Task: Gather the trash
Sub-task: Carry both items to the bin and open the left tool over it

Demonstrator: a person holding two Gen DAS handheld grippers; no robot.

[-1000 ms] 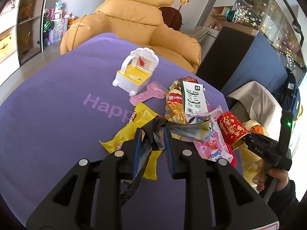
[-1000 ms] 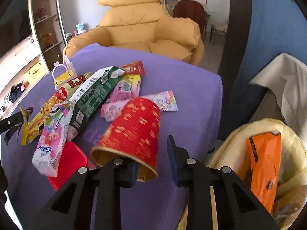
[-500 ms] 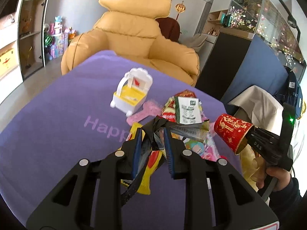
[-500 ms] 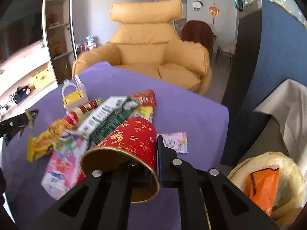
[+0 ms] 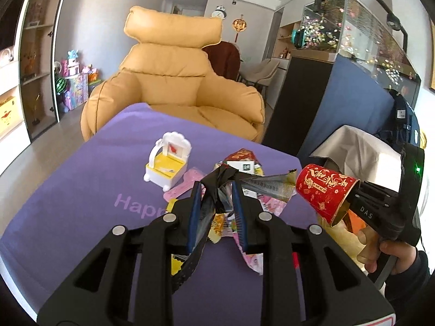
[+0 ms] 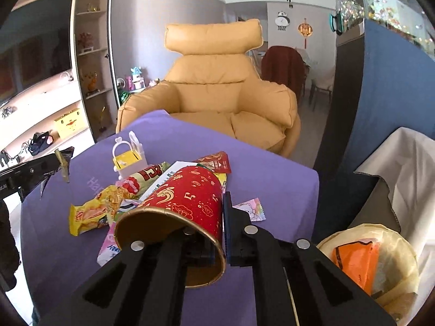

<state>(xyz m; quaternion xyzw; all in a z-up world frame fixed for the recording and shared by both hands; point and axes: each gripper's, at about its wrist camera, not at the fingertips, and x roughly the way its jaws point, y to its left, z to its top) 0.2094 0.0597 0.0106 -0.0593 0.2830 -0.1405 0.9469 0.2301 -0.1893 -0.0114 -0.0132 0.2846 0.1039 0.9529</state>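
Observation:
My left gripper (image 5: 216,202) is shut on a crumpled black wrapper (image 5: 220,187) with a silver strip sticking out right, held above the purple table (image 5: 81,190). My right gripper (image 6: 218,217) is shut on the rim of a red paper cup (image 6: 187,201), one finger inside it, lifted above the table; the cup also shows in the left wrist view (image 5: 323,190). Several snack wrappers (image 6: 108,206) lie in a pile on the table. A bin lined with a yellow bag (image 6: 386,266) stands at the lower right and holds an orange packet (image 6: 356,258).
A small white and yellow toy chair (image 5: 167,164) stands on the table behind the pile, with a pink toy piece (image 5: 185,183) beside it. A tan armchair (image 5: 174,81) stands beyond the table. A blue cabinet (image 6: 394,87) with a beige cloth (image 6: 402,157) is at the right.
Both grippers have risen from the table. The right one closed on the red cup and lifted it off the pile. The left one carried the black wrapper up.

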